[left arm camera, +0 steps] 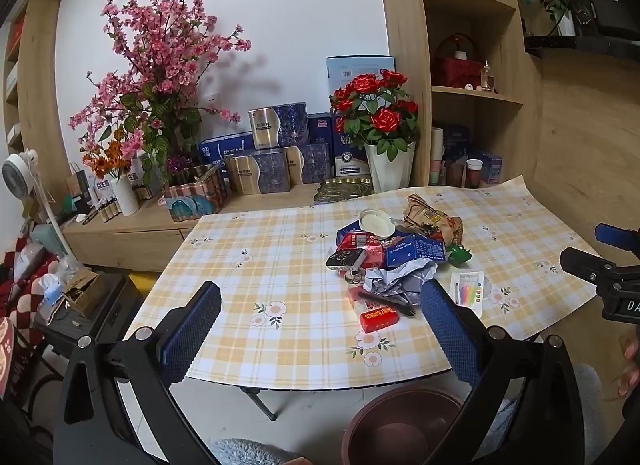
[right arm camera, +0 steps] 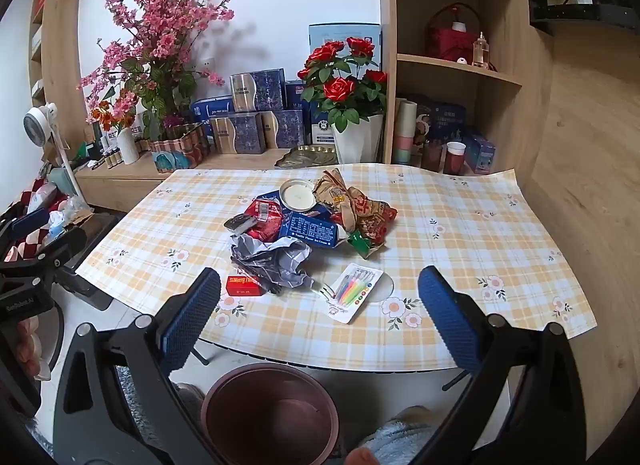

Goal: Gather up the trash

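Partly cut off by frame edge: brown bin [right arm camera: 272,421] below desk [right arm camera: 460,225]. Trash pile [right arm camera: 304,225] at desk centre. Left claw [left arm camera: 320,329] and right claw [right arm camera: 320,317] wide open, empty, hovering at near edge.

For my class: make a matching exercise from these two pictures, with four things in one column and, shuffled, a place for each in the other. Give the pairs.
Things
1. small red box
2. candle packet
3. brown bin
4. red roses

Places
A. on the floor below the table's near edge
B. in a white vase behind the table
C. near edge of the table, left of the candles
D. on the table, nearest the right hand-held gripper

Pairs: 1-C, 2-D, 3-A, 4-B
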Tool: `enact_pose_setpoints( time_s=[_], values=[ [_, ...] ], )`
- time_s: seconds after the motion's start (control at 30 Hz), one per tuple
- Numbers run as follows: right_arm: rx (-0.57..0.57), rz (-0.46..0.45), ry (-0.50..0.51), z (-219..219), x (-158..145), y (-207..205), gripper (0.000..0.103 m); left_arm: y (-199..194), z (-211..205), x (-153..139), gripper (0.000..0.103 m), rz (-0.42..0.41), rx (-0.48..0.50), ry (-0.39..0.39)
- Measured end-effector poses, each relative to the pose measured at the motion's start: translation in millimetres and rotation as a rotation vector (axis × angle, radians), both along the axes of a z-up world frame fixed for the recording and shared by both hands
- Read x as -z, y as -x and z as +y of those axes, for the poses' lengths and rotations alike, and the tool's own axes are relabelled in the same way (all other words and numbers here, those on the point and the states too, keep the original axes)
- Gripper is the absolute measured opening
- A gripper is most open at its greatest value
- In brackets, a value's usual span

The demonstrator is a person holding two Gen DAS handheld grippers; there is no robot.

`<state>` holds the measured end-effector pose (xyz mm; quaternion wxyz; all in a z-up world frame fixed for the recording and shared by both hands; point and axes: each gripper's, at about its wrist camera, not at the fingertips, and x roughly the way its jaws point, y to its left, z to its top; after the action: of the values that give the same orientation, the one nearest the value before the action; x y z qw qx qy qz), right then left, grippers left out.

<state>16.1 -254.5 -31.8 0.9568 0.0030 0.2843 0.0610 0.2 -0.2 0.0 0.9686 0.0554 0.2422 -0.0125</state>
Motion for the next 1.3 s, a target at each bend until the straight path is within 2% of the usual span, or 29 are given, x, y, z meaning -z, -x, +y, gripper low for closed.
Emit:
enact_pose_setpoints(
  time_s=[0.77, 0.87, 1.3],
  values=[
    [0.004, 0.004, 0.0, -0.5, 0.6, -1.4, 0.097, 0.1, 0.4, -0.4, 0.098, -0.006, -0.002, 0.005],
    [0.008, 0.011, 0.003, -2.3, 9.6, -4.8, 0.097, -0.8, 2.0, 1.6, 0.098, -0.005, -0.003, 0.007],
    [0.011, 0.005, 0.012, 1.9, 2.3, -0.9, 0.097, -3.6, 7.5, -1.5, 0.098, -0.012, -0.01, 0.01]
  ],
)
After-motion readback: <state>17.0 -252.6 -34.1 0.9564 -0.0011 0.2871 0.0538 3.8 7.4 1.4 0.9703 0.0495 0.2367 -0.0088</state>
